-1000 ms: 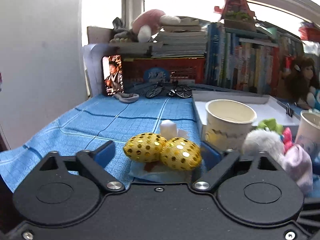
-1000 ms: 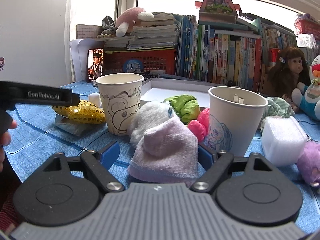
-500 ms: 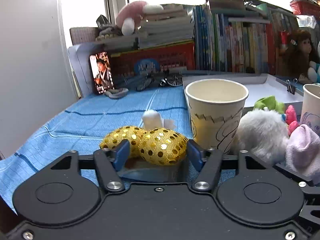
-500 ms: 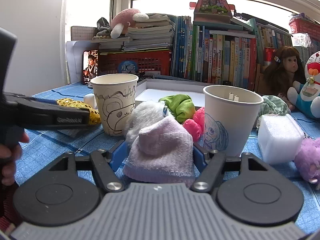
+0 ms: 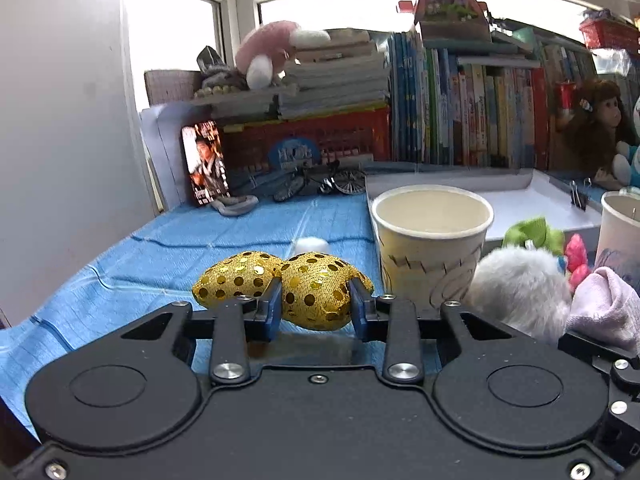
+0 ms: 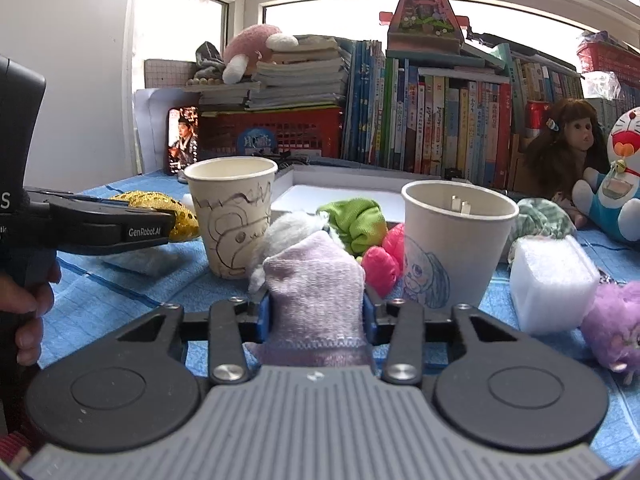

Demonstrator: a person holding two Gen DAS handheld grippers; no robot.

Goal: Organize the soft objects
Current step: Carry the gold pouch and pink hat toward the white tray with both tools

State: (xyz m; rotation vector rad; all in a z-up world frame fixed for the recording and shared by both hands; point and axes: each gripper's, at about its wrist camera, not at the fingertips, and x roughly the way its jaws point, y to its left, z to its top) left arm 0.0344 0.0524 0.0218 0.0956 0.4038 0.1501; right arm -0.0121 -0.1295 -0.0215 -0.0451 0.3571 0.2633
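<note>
Gold sequinned padded toy (image 5: 316, 296) and lilac knitted cloth (image 6: 314, 296), each between closing jaws, may slip out if compressed off-centre.

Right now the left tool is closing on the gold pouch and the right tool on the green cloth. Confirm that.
Not quite. The right tool is closing on the lilac cloth, pads against its sides; the green cloth lies untouched behind it, as the right wrist view shows. The left tool is indeed closing on the gold pouch.
</note>
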